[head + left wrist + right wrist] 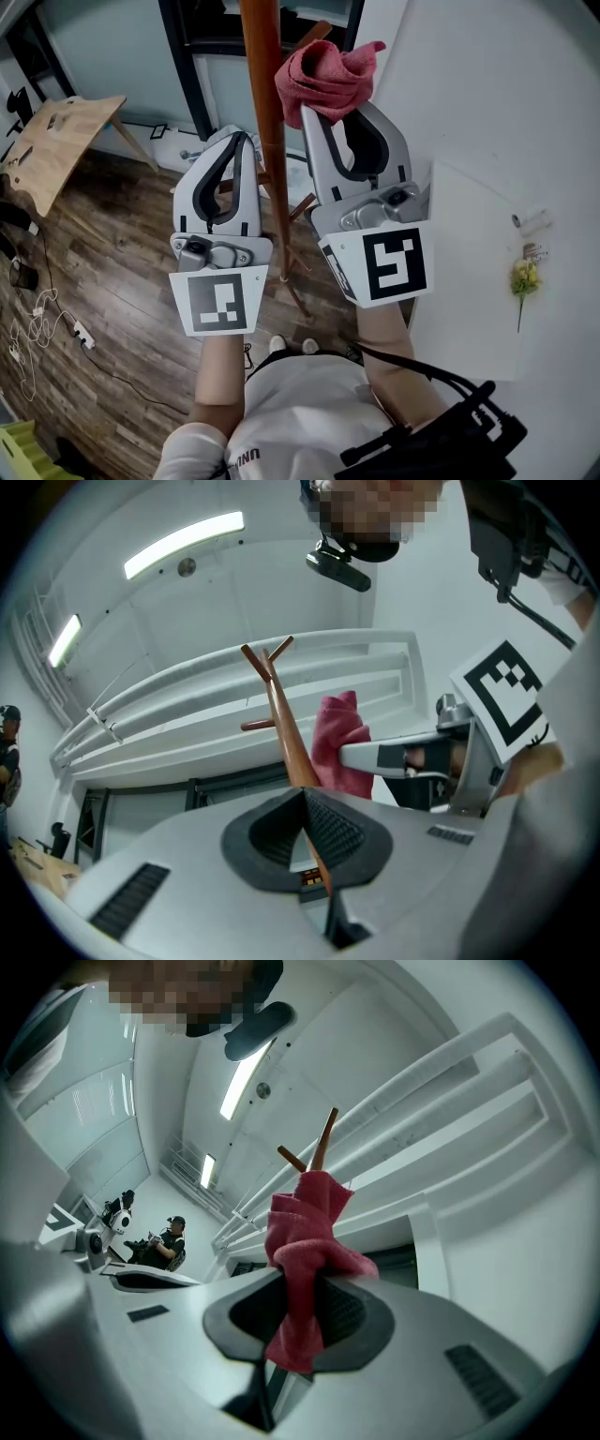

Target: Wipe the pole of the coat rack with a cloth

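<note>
Head view looks down on two arms held out over a brown wood floor [122,272]. The tall brown pole [265,103] of the coat rack stands up between them. The right gripper [330,111] is on the right side of the pole. Its fingers are pinching a red cloth [323,75], which sticks out past the tips in a crumpled bunch. The cloth sits up high, right beside the pole, and it looks like its left edge is touching the wood, but I can't be sure from here. The right gripper view shows the same cloth [300,1232] squeezed tight between the dark pads, with one end hanging down behind them. The pegs [314,1152] at the top of the rack poke up above it. The left gripper [246,142] is on the left side of the pole, a bit lower than the other one. In the left gripper view its fingers are pressed together at the tips with nothing between them, and the pole [281,724] rises just past them. A white worktop [469,262] at the right has a small yellow flower [523,277] lying on it.
</note>
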A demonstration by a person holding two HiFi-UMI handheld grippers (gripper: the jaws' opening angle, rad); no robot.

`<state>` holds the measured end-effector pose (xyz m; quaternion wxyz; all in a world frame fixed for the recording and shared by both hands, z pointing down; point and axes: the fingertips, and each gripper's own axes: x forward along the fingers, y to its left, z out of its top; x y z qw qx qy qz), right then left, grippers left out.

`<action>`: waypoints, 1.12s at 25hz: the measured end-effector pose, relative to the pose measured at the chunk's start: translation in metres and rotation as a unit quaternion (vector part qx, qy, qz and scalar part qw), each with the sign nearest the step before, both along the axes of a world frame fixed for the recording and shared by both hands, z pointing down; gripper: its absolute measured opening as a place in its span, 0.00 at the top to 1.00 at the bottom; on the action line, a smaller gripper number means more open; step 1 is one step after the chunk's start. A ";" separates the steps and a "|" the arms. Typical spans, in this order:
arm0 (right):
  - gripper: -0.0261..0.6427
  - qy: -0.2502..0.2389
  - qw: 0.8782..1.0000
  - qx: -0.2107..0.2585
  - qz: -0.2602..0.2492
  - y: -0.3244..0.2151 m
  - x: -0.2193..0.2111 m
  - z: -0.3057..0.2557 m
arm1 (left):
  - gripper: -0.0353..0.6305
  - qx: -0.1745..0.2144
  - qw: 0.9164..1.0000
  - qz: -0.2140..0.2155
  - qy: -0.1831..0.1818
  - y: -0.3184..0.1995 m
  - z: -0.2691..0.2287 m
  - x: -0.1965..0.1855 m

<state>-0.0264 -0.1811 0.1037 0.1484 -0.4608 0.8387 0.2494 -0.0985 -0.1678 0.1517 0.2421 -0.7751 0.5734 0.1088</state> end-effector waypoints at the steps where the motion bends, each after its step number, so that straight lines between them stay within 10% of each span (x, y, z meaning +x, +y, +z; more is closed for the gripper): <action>1: 0.84 0.000 1.000 -0.002 0.000 0.000 0.000 0.002 | 0.93 -0.001 1.000 0.001 0.001 0.000 0.001 0.000; 28: 0.84 0.001 0.999 -0.050 -0.005 -0.005 -0.001 0.037 | 0.93 -0.012 1.000 -0.007 -0.004 -0.003 0.009 -0.003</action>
